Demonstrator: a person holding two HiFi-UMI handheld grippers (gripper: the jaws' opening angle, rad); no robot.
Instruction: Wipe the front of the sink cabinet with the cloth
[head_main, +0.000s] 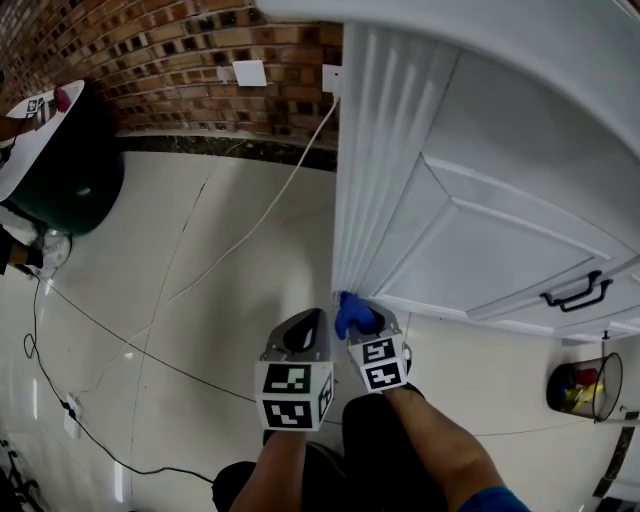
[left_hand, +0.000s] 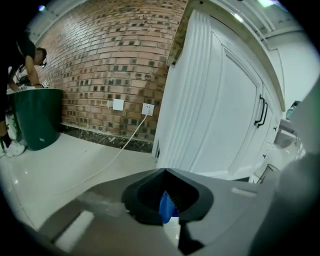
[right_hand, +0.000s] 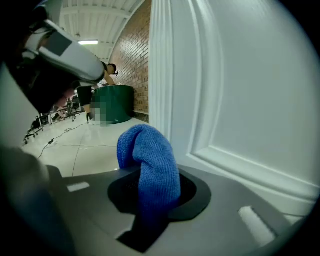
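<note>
The white sink cabinet (head_main: 480, 240) fills the upper right of the head view, with a fluted corner post (head_main: 365, 150) and black door handles (head_main: 575, 293). My right gripper (head_main: 362, 322) is shut on a blue cloth (head_main: 350, 312), low against the foot of that post. In the right gripper view the cloth (right_hand: 150, 160) bulges up out of the shut jaws of the right gripper (right_hand: 152, 195), next to the cabinet panel (right_hand: 250, 100). My left gripper (head_main: 305, 335) hangs just left of it, jaws together. A thin blue sliver (left_hand: 167, 206) shows in its slit; whether it is gripped is unclear.
A brick wall (head_main: 180, 60) carries an outlet (head_main: 330, 78) with a white cord (head_main: 270, 210) trailing over the tiled floor. A dark green round bin (head_main: 65, 180) stands far left with a person (left_hand: 25, 65) beside it. Black cables (head_main: 150, 350) cross the floor. A wire basket (head_main: 585, 385) sits at right.
</note>
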